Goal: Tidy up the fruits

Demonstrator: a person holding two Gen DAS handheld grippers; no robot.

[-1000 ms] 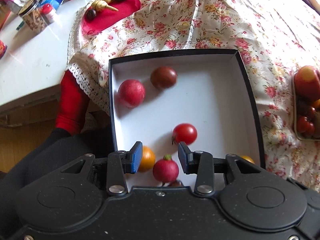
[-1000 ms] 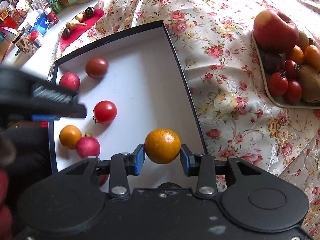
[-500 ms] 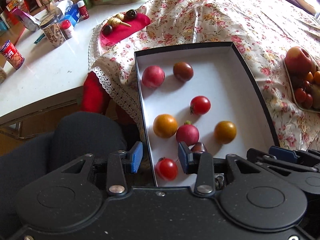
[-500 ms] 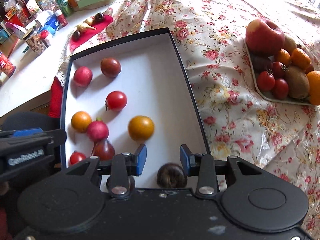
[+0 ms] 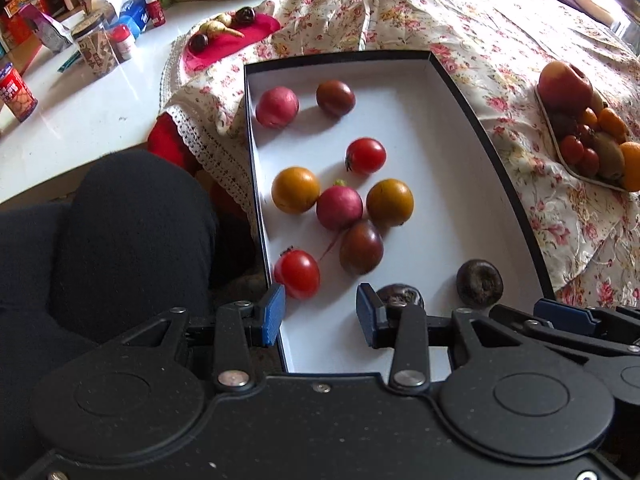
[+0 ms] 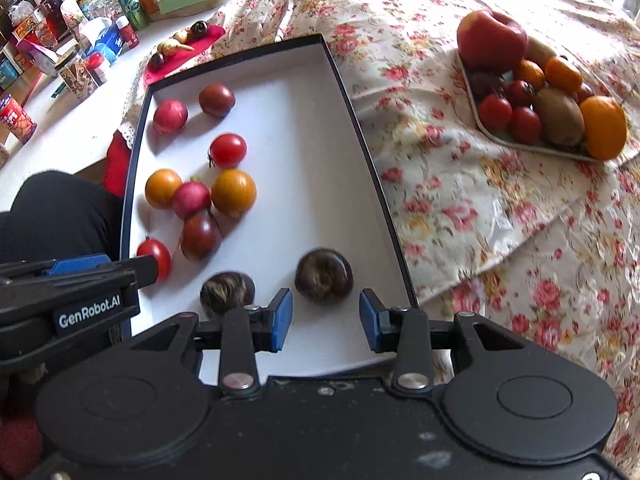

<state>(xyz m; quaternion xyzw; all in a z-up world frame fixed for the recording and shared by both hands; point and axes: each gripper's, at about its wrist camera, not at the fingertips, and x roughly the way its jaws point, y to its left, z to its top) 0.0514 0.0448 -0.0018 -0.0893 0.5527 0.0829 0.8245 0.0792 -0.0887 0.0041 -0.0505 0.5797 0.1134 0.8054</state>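
Note:
A black box with a white floor (image 5: pixel 440 184) (image 6: pixel 312 152) holds several small fruits: red tomatoes (image 5: pixel 365 155), two orange fruits (image 5: pixel 390 202) (image 6: pixel 233 193), pink radishes (image 5: pixel 339 208), dark plums (image 5: pixel 361 246) and two dark brown chestnut-like fruits (image 5: pixel 479 282) (image 6: pixel 323 275). My left gripper (image 5: pixel 320 314) is open and empty over the box's near left corner. My right gripper (image 6: pixel 326 320) is open and empty just behind one dark brown fruit. A plate of fruit (image 6: pixel 532 148) with an apple (image 6: pixel 491 40), kiwis, oranges and tomatoes sits to the right.
A floral tablecloth (image 6: pixel 440 184) covers the table. A red mat with small items (image 5: pixel 228 38) lies beyond the box. Jars, cans and boxes (image 5: pixel 100 32) crowd the white counter at the far left. A dark-clothed knee (image 5: pixel 132 232) is left of the box.
My right gripper let go of the orange fruit, which now lies in the box beside the radish. Both grippers have pulled back toward the box's near end. A dark brown fruit rolled.

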